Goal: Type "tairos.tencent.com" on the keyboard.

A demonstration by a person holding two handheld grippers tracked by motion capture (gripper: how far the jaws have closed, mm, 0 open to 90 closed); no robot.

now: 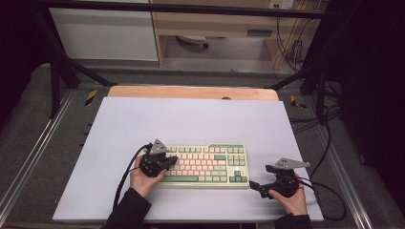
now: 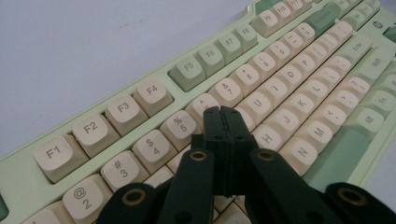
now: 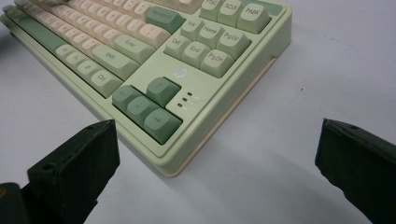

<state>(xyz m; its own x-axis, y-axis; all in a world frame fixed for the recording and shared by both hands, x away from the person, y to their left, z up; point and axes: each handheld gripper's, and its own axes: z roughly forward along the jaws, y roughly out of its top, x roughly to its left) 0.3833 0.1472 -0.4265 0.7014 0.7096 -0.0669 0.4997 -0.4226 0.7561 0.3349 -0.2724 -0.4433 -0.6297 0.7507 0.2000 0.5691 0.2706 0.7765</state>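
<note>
Apparently key-pressing is underway: the left tool [image 2: 225, 114], jaws together, hovers over the keyboard [image 1: 205, 164] on the near worktop [image 1: 191, 119], needing a precise downward tap; the right tool [image 3: 215, 154] waits spread.

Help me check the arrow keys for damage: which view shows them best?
The right gripper view: the arrow keys lie close and sharp. In the high view they are a tiny green cluster on the keyboard. The left gripper view looks along the letter rows.
</note>
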